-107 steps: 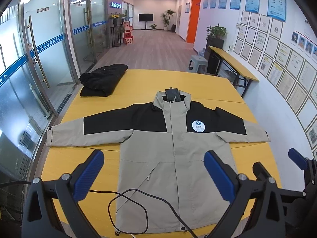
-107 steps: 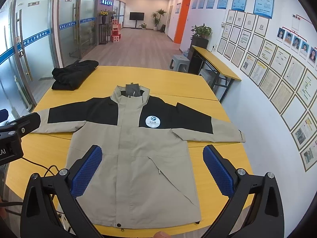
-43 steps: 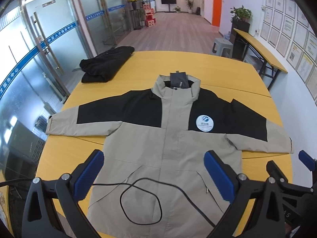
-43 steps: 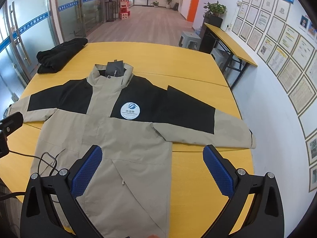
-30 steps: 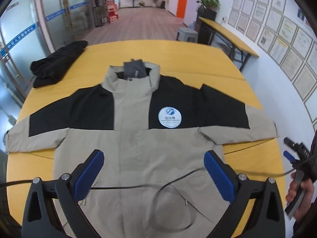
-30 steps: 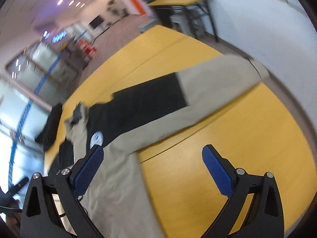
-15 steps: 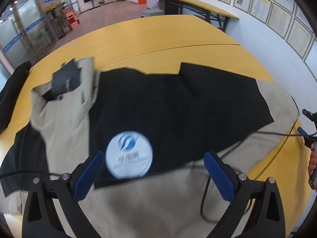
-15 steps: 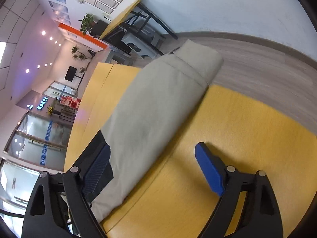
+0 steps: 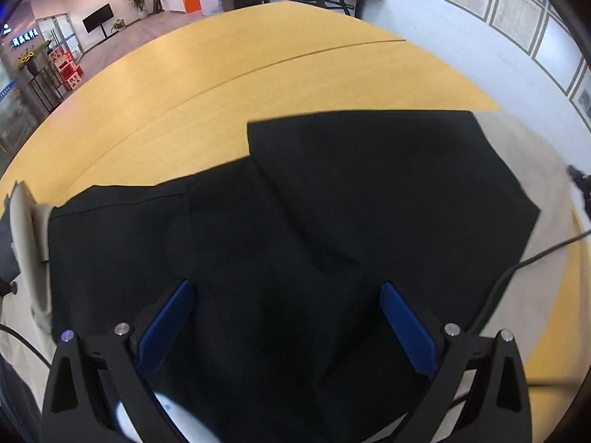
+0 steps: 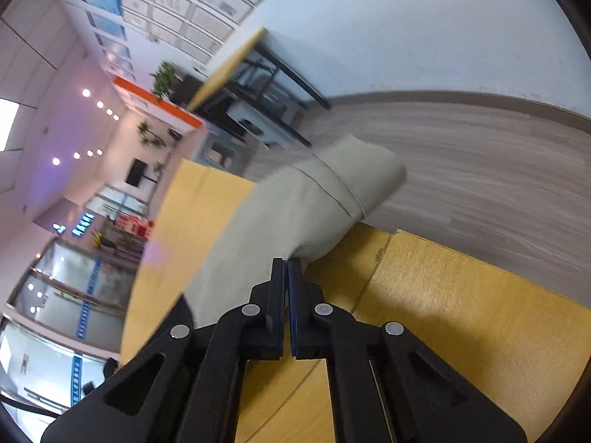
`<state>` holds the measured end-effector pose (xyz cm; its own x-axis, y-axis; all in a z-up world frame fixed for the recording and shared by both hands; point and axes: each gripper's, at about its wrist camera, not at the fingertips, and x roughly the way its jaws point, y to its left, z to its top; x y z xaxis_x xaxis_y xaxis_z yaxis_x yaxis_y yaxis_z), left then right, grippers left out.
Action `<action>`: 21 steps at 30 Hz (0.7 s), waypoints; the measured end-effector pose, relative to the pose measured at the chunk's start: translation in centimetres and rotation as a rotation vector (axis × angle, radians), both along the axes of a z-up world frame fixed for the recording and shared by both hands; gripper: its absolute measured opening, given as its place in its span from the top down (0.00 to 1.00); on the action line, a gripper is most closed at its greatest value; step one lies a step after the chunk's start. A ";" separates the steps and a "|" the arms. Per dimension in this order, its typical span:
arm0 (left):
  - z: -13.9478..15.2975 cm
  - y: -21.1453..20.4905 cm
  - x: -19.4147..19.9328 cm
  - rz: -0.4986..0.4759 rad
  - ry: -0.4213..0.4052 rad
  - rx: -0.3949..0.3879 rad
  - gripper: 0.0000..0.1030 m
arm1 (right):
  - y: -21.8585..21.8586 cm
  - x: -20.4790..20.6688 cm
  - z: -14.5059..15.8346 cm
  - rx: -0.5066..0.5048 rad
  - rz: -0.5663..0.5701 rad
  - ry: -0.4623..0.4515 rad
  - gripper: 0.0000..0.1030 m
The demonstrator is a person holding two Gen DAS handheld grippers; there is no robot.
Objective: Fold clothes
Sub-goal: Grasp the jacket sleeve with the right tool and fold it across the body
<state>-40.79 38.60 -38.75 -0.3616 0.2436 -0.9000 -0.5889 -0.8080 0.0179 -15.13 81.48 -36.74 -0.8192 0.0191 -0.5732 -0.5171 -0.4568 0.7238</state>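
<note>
R gripper (image 10: pixel 286 260) has its fingers pressed together w/ no visible gap, tips right at the lower edge of the jacket sleeve (image 10: pixel 295 214) near the cuff (image 10: pixel 364 170); looks pinched on the fabric, tho the exact bite is hidden behind the tips. Sleeve is beige, runs away from the gripper along its long axis toward the table's right edge (image 10: pixel 391 234), cuff end hanging just past that edge over the floor. L gripper (image 9: pixel 286 317) is spread wide, blue pads well apart, holding nothing, low over the black shoulder panel (image 9: pixel 351 192) of the same jacket. From there the black sleeve part stretches right & turns beige (image 9: pixel 524 155) toward the table's right edge; the R tool's tip (image 9: pixel 578 181) shows at that end, a cable (image 9: pixel 535 254) trailing across the cloth. Collar (image 9: pixel 27 214) sits at far left of that view. Jacket lies front-up on the yellow table (image 9: pixel 258 55), this sleeve out sideways. Key relation: sleeve axis runs from shoulder under L gripper out to cuff at R gripper, so R is nearer the free end, L nearer the fold line. Judgement: a sleeve fold inward would pivot about the shoulder.
</note>
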 end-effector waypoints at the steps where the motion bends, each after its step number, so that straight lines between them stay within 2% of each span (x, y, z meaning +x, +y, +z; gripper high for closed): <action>1: 0.0 0.0 0.0 -0.001 0.005 0.006 0.00 | -0.3 0.8 0.7 0.005 -0.009 0.029 0.99; 6: 0.1 -0.5 0.2 0.013 0.009 0.016 0.00 | -2.3 5.8 1.4 -0.002 -0.061 0.066 0.99; 8: 0.2 -0.9 0.3 0.012 0.010 0.014 0.00 | -2.7 6.5 0.6 -0.014 -0.072 0.049 0.99; 12: 1.8 -3.4 0.9 0.053 0.026 0.040 0.00 | -3.0 6.7 2.3 0.014 -0.102 0.091 0.99; 14: 3.6 -6.2 1.6 0.106 0.048 0.077 0.00 | -4.1 6.6 5.6 0.089 -0.096 0.135 0.99; 18: 7.4 -12.1 3.0 0.218 0.095 0.152 0.00 | -8.7 6.8 15.2 0.329 -0.011 0.265 0.99; 21: 10.9 -19.9 4.9 0.339 0.137 0.197 0.00 | -14.3 6.8 22.2 0.520 0.099 0.369 0.99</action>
<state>-35.92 18.73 -27.87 -0.5644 0.2529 -0.7858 -0.2916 -0.9516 -0.0968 -8.32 67.20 -14.50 -0.9727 0.1332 -0.1898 -0.2144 -0.8288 0.5169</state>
